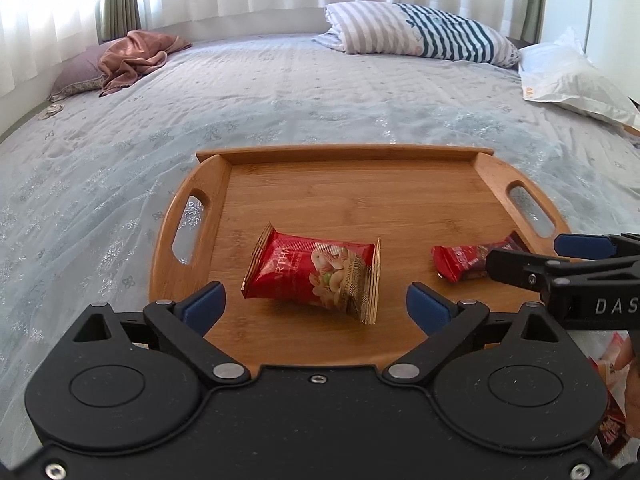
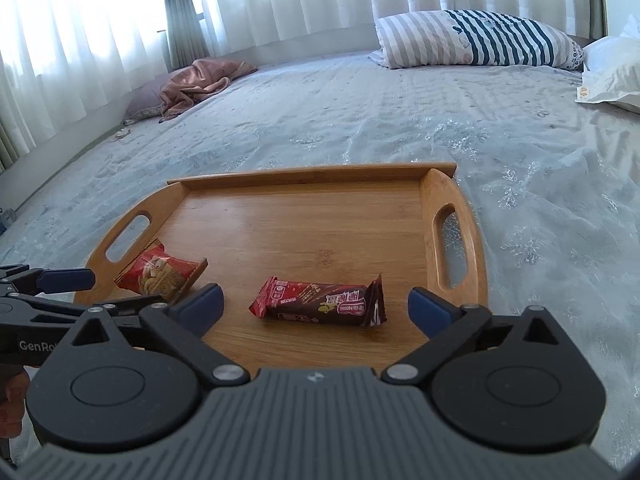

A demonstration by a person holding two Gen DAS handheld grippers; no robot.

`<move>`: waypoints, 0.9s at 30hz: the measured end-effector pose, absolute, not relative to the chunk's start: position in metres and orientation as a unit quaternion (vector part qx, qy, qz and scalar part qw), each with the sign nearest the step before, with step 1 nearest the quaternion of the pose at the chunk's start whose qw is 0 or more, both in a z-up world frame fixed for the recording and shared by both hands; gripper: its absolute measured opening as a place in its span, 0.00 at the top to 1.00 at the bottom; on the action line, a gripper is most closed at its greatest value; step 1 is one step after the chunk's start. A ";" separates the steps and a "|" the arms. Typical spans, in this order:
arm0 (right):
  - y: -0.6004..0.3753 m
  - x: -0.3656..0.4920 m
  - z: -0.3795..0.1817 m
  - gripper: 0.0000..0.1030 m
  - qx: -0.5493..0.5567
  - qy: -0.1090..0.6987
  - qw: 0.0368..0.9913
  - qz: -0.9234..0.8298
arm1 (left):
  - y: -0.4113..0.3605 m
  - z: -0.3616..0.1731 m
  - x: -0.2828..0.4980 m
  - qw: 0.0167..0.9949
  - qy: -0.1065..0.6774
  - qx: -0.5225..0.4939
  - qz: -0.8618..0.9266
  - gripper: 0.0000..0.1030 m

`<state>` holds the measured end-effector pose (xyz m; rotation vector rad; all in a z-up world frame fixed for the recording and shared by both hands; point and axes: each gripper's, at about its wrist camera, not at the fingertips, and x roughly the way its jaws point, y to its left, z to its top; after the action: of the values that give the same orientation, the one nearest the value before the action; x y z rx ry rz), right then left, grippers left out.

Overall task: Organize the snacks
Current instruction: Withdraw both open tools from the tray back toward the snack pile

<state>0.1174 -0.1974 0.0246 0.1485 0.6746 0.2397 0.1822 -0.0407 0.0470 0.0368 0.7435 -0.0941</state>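
Observation:
A wooden tray [image 1: 320, 188] with two handle slots lies on the bed. A red nut packet [image 1: 316, 276] lies on its front middle. A red and brown chocolate wafer bar [image 1: 472, 262] lies to its right. My left gripper [image 1: 316, 306] is open, with the nut packet just ahead between its blue pads, apart from them. In the right wrist view the tray [image 2: 320, 208] holds the wafer bar [image 2: 320, 300] and the nut packet [image 2: 160, 272]. My right gripper [image 2: 316, 304] is open, with the bar just ahead between its pads, untouched.
The grey patterned bedspread [image 1: 280, 92] stretches around the tray. A striped pillow [image 1: 420, 32] and a white pillow [image 1: 572, 76] lie at the back right. A pink blanket [image 1: 132, 56] lies on a mauve pillow at the back left. More red packets [image 1: 612, 432] show at the lower right.

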 end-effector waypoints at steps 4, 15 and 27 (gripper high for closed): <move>-0.200 0.108 0.026 0.00 0.074 0.325 0.935 0.119 | -0.041 0.050 0.170 0.933 0.356 0.022 -0.055 0.04; -0.205 0.079 0.033 0.00 0.059 0.303 0.944 0.115 | -0.039 0.056 0.137 0.939 0.336 0.027 -0.067 0.03; -0.212 0.052 0.038 0.00 0.062 0.287 0.949 0.113 | -0.047 0.066 0.105 0.940 0.327 0.034 -0.093 0.03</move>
<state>0.0517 -0.2118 0.0380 0.1255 0.5836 0.2290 0.1055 -0.0468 0.0662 0.0686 0.6679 -0.1902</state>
